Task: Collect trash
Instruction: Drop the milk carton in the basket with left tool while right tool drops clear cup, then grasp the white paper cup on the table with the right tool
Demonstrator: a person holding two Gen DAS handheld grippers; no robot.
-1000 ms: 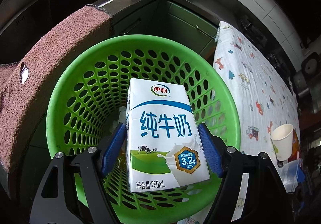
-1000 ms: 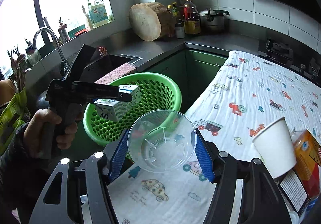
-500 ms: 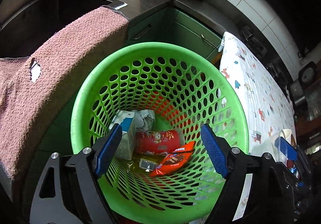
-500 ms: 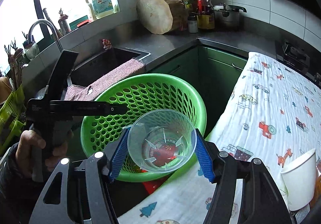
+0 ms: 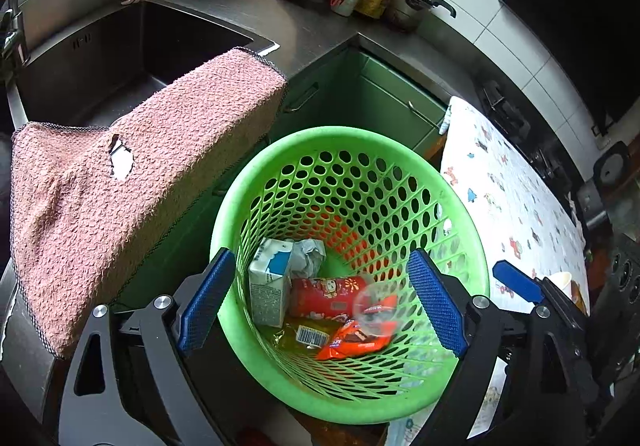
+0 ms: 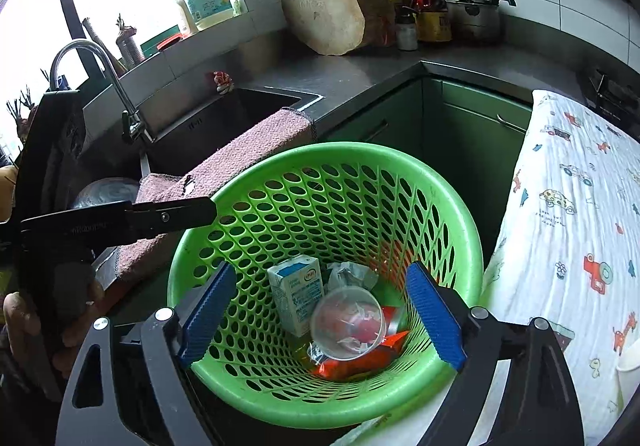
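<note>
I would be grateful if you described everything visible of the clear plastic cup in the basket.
The clear plastic cup is a thin, see-through tumbler with a round rim and a ribbed base. It lies inside the green basket, mouth turned up toward the right wrist camera, on top of the red and orange wrappers and beside the milk carton. Neither gripper touches it; in the left wrist view it looks blurred.
</note>
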